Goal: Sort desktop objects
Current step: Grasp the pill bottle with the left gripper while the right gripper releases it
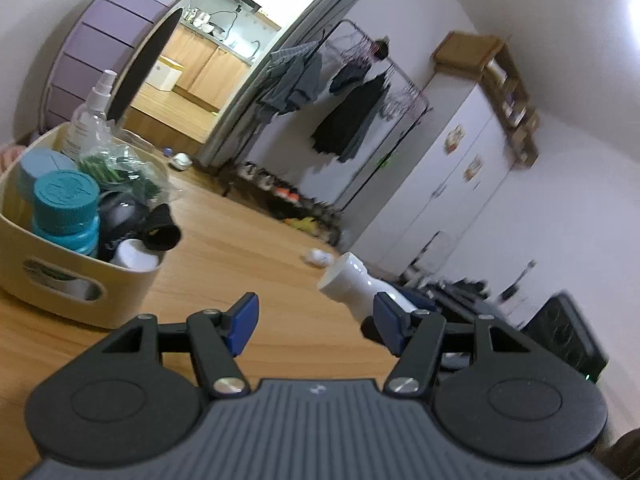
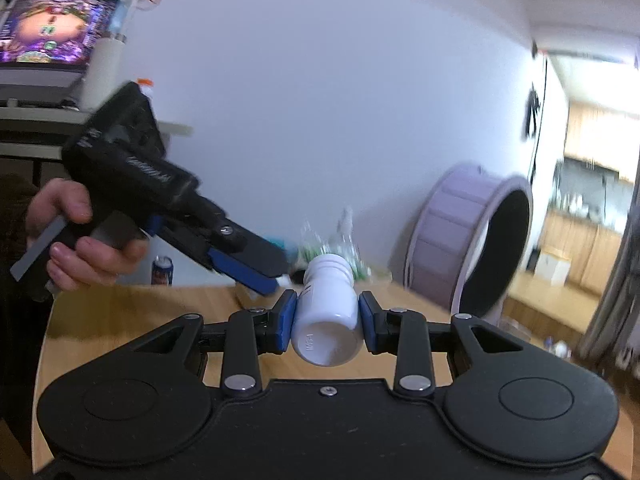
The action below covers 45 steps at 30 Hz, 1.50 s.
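Mostly sorted, by the look of it. Left wrist view, far left: beige bin (image 1: 60, 280) already packed with teal-lidded jars (image 1: 66, 208), spray bottle (image 1: 94, 116), crinkly green packet (image 1: 116, 168), dark items. Centre: bare wooden tabletop (image 1: 240, 248), small white crumpled scrap (image 1: 318, 258) left near the far edge. Bottom centre: left gripper (image 1: 312, 320) spread wide, nothing between the pads, tilted over the table. Just right of centre: white bottle (image 1: 352, 284) in mid-air, mouth toward the bin, above the table.

Left to do, judging from this: bottle into the bin, maybe the scrap.

Right wrist view, far left: hand (image 2: 76, 240) on the trigger of the other tool, monitor (image 2: 48, 36) upper left, drink can (image 2: 162, 271) on the table edge; none of these in the left view. Centre: right gripper (image 2: 326, 316) clamped narrow on the bottle's body, base toward the lens. Bin mostly blocked here, contents blurred. Right: purple wheel (image 2: 472, 240), seen in both.
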### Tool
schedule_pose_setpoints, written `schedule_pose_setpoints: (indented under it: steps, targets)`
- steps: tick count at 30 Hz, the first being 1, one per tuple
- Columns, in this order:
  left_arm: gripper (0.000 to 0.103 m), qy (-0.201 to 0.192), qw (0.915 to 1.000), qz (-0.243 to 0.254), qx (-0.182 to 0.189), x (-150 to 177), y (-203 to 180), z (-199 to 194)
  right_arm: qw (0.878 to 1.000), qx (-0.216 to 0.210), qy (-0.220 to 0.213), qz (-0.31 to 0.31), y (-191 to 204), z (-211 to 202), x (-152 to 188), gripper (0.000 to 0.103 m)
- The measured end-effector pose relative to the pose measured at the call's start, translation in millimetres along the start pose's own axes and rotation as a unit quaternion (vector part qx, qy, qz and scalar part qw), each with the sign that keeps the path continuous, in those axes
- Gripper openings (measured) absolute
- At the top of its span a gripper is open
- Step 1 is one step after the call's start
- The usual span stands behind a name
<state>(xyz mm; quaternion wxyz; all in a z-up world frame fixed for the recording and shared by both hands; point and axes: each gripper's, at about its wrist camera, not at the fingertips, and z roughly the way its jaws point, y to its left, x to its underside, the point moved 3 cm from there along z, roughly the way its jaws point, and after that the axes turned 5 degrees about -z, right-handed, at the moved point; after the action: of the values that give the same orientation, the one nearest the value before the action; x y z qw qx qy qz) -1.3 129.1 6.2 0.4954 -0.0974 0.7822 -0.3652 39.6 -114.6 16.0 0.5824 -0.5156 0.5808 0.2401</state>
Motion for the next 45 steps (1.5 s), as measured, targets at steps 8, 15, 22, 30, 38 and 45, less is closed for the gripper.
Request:
schedule_pose_setpoints:
  steps: [8,15,22,30,38,45]
  targets:
    - [0.061,-0.005,0.9971,-0.035,0.067,-1.7,-2.0,3.0,0.999,-0.005,-0.025,-0.027,9.4,-4.7,-5.8,0.033]
    - [0.056,0.002,0.9956,-0.037,0.086,-0.9,-3.3,10.0,0.998,-0.012,-0.041,-0.050,19.2,-9.6,-9.2,0.033]
    - [0.033,-0.022,0.9958,-0.013,0.088,-3.0,-9.9,7.3,0.998,-0.004,-0.043,-0.047,18.0,-12.5,-7.1,0.034]
    - [0.031,-0.054,0.9966,0.029,0.054,-1.6,-19.6,6.7,0.999,0.011,-0.036,-0.037,19.8,-9.0,-2.3,0.046]
    - [0.031,-0.131,0.9868,0.085,-0.040,-30.2,-19.8,-24.6,0.999,0.011,-0.021,0.034,0.0,-4.8,3.7,0.088]
    - [0.031,-0.197,0.9461,0.149,-0.210,-73.5,-8.4,-32.4,0.996,0.008,0.009,0.090,-12.6,5.4,13.6,0.100]
